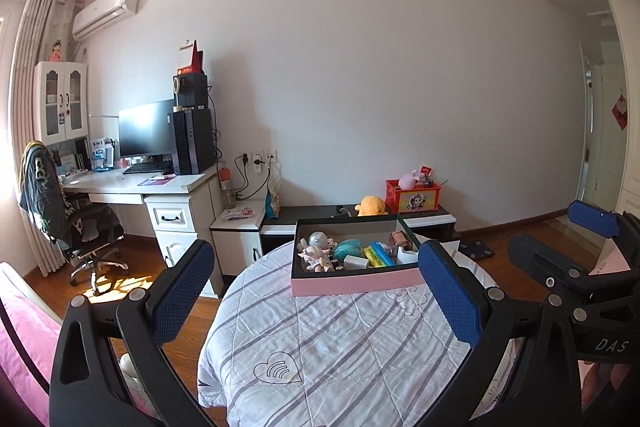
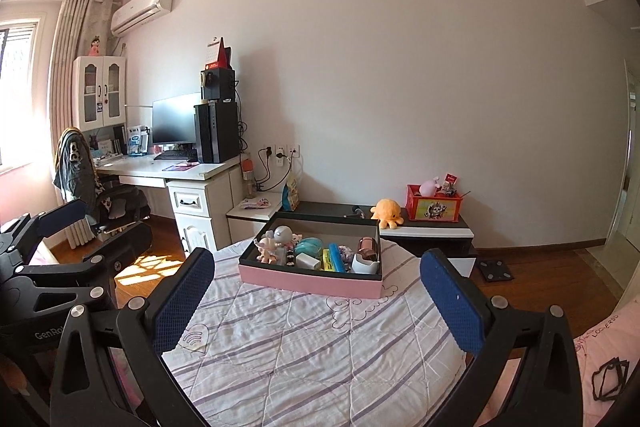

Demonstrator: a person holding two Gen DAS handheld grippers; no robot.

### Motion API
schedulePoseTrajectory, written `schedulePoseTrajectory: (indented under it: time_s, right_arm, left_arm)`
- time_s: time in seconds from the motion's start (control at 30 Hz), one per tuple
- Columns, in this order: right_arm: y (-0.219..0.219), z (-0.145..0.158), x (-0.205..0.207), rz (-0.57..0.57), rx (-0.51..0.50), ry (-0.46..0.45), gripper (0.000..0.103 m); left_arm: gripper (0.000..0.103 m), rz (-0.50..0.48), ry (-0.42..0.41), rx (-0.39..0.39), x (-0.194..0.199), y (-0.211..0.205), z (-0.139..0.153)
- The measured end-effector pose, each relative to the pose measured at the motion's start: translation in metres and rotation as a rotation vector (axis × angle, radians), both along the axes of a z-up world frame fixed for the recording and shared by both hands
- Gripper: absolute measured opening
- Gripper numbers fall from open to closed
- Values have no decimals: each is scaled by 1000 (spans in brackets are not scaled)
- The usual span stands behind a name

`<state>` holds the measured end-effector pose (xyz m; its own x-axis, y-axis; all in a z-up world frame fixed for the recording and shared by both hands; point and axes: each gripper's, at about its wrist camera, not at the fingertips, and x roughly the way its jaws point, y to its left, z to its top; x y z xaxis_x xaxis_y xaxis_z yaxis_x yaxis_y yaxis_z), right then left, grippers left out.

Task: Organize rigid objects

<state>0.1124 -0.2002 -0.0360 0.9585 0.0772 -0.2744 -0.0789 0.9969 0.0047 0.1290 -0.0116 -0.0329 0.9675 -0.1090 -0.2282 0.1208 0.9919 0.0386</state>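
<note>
A pink box point(image 1: 356, 281) of small toys and gadgets is seen at the far edge of a round table point(image 1: 320, 347) covered in a striped quilt, with both tongs held back over the near edge. The left gripper point(image 1: 316, 291) is spread wide and nothing is gripped; the right gripper point(image 2: 318, 301) is likewise wide open and empty. Each is pointed level toward the box, side by side and well apart from it.

Inside the box, a doll point(image 2: 269, 247), a teal case point(image 2: 309, 246), a white block point(image 2: 308, 261), a yellow-and-blue item point(image 2: 333, 258) and a white holder point(image 2: 365, 263) are packed touching one another. Trouble is judged most likely there: a finger pushed down between crowded pieces could knock neighbours aside or tip the holder. The box could also be shoved off the far edge, since the soft quilt offers little grip.
</note>
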Motion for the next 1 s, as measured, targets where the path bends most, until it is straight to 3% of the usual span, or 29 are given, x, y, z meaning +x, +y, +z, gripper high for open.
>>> schedulePoseTrajectory:
  time_s: [0.5, 1.0]
  right_arm:
    - [10, 27, -73, -31, -14, -108, 103]
    - [16, 32, -87, -28, -13, -144, 103]
  left_arm:
    - [103, 31, -109, 17, -69, -3, 28]
    - [103, 40, -123, 2, -77, 0, 32]
